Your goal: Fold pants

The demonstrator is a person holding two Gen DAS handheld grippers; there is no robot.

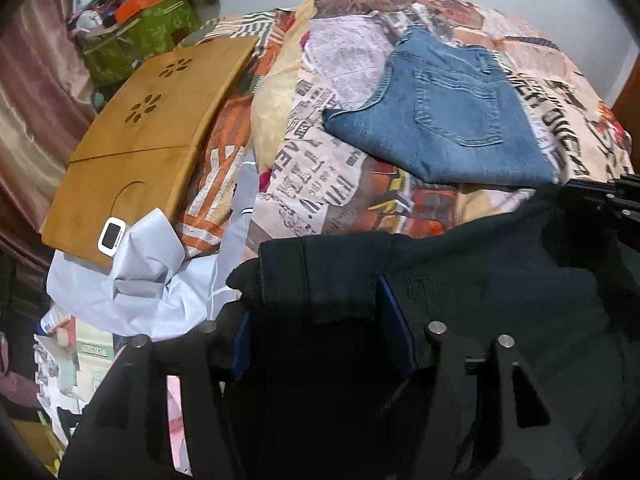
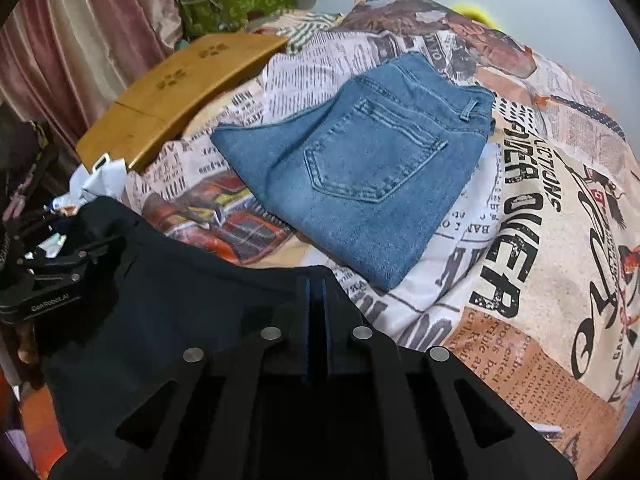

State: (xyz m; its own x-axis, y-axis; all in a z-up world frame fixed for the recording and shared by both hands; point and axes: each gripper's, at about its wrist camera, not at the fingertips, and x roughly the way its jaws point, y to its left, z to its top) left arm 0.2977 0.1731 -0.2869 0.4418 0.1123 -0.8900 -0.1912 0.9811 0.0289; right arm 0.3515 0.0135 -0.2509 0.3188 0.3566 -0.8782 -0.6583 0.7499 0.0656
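Dark navy pants [image 1: 500, 300] hang between my two grippers above the bed; they also fill the lower left of the right wrist view [image 2: 180, 304]. My left gripper [image 1: 316, 300] has its jaws apart with the waistband draped between the blue pads; whether it grips is unclear. My right gripper [image 2: 317, 300] is shut on the edge of the dark pants. The left gripper shows at the left edge of the right wrist view [image 2: 60, 272]. Folded blue jeans [image 1: 444, 116] lie on the bed beyond; they also show in the right wrist view [image 2: 360, 168].
A newspaper-print bedspread [image 2: 520, 208] covers the bed. A wooden lap tray [image 1: 148, 136] with a small white device [image 1: 111, 236] lies at the left, with a light blue garment [image 1: 152, 288] beside it. A green bag [image 1: 140, 36] and curtains [image 1: 36, 92] stand behind.
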